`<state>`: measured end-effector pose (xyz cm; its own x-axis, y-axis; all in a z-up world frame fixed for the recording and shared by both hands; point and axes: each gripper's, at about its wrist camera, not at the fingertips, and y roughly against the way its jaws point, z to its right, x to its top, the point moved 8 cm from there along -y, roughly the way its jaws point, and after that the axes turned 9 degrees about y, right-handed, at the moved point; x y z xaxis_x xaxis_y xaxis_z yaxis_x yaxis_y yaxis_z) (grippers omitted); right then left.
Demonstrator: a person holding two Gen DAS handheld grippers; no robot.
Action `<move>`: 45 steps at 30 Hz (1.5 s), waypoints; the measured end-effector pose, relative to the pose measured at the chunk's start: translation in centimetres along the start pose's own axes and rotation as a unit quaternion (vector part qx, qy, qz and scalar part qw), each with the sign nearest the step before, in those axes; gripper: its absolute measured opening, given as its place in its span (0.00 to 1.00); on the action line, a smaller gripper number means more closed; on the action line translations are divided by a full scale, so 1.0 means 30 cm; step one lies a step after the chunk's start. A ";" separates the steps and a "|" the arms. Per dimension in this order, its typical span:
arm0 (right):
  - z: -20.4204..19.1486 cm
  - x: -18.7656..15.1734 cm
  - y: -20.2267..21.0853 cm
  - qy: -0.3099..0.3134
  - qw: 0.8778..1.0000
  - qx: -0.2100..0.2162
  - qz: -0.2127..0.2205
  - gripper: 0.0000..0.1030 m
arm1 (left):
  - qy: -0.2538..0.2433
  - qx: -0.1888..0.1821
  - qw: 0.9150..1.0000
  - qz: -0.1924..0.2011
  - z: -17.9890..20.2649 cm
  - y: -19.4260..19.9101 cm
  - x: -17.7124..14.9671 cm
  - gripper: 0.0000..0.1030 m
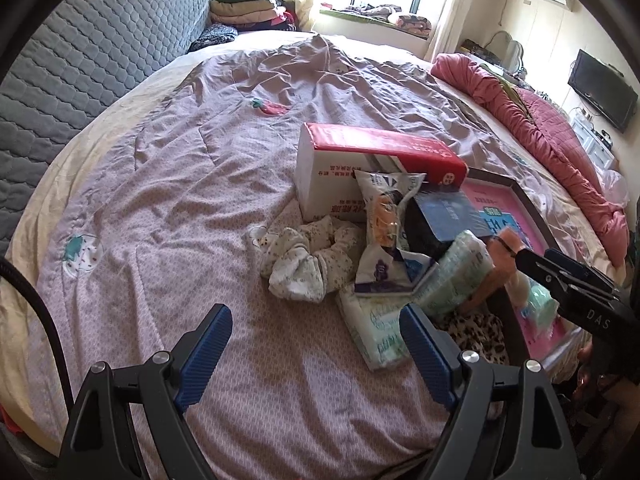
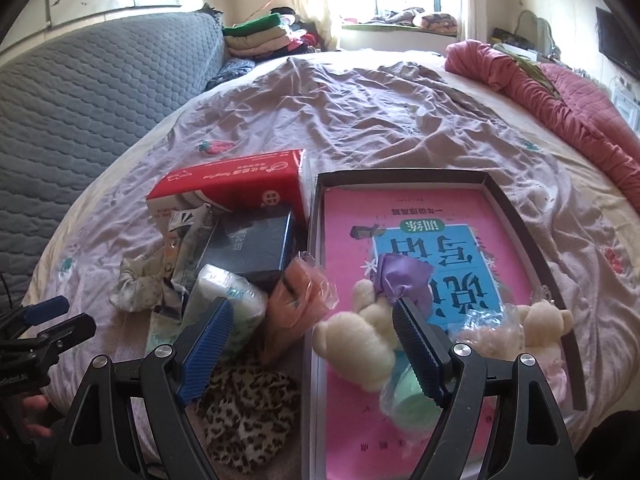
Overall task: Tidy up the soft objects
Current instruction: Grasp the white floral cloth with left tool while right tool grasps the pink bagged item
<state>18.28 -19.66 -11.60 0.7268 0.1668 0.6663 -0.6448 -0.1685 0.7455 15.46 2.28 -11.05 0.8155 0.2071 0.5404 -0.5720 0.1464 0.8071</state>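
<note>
My left gripper hangs open above the lilac bedspread, just in front of a floral scrunchie and a flat pale tissue pack. My right gripper is open too, over the near left edge of a dark tray. Nothing is gripped; an orange item in plastic and a cream plush lie below its jaws. The tray holds a pink book, a purple cloth, a second plush and a green wrapped item. A leopard-print cloth lies beside the tray.
A red-and-white tissue box, a snack bag, a dark box and a green-white tissue pack are piled left of the tray. A grey quilted headboard runs along the left; a pink quilt lies on the bed's right side.
</note>
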 end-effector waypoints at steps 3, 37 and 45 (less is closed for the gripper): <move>0.006 -0.001 -0.019 -0.002 1.000 0.000 0.000 0.76 | 0.009 -0.001 1.000 -0.002 -0.008 -0.034 0.012 0.83; -0.049 -0.007 -0.083 -0.027 0.995 0.101 0.006 0.15 | 0.017 -0.018 0.999 -0.039 -0.033 -0.280 0.075 0.63; -0.023 -0.006 -0.039 -0.037 0.995 0.090 0.023 0.14 | 0.015 -0.047 0.998 -0.036 -0.022 -0.273 0.082 0.15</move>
<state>18.73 -18.83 -12.59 0.7178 0.0841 0.6912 -0.6294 -0.3461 0.6957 22.09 2.24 -16.49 0.8527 0.2219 0.4730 -0.5187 0.2512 0.8172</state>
